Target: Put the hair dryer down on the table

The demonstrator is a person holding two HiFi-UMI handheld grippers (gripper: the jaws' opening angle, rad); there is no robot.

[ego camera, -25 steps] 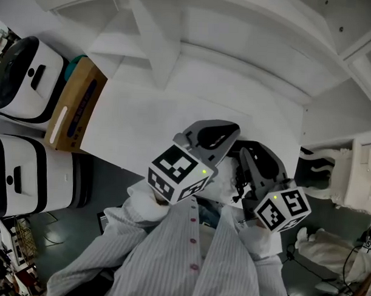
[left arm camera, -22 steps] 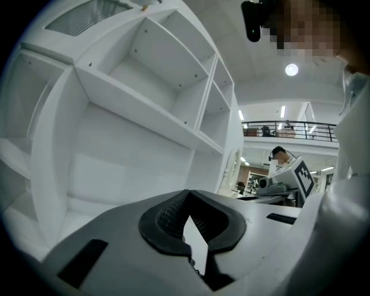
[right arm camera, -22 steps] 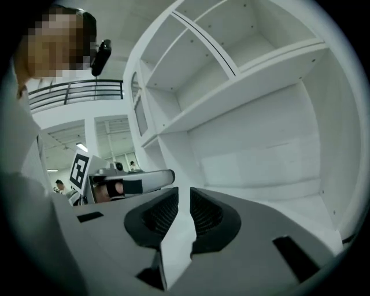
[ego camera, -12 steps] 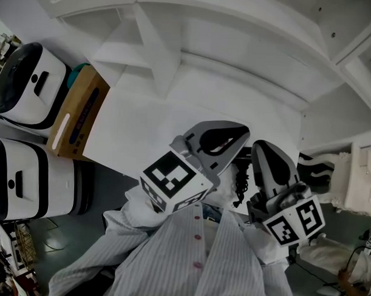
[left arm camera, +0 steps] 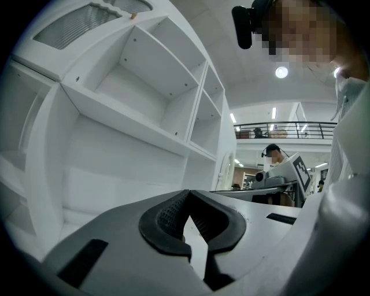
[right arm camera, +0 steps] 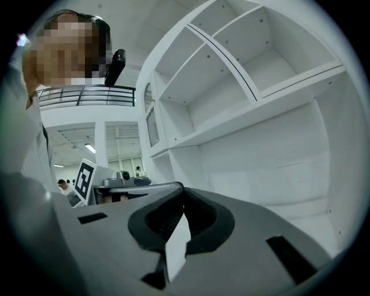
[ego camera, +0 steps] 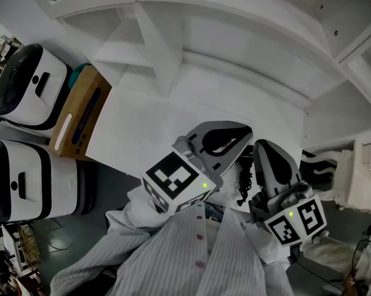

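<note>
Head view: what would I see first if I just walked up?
The left gripper and right gripper, grey with black-and-white patterned cubes, sit shut and empty at bottom centre over the white table. A brown box lies by the table's left edge.

Two hand-held grippers [ego camera: 242,133] [ego camera: 267,148], two white appliances [ego camera: 31,78] [ego camera: 26,178], one cardboard box [ego camera: 77,113], one white table [ego camera: 143,128]

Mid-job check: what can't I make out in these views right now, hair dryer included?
Hair dryer: not identifiable in any view; in the head view the left gripper and right gripper, both shut, cover the near edge of the table.
Dark coiled strand between them: ends hidden behind the grippers.
Table top: missing from both gripper views, which look up at the shelves.
Cardboard box print: too small in the head view.
</note>
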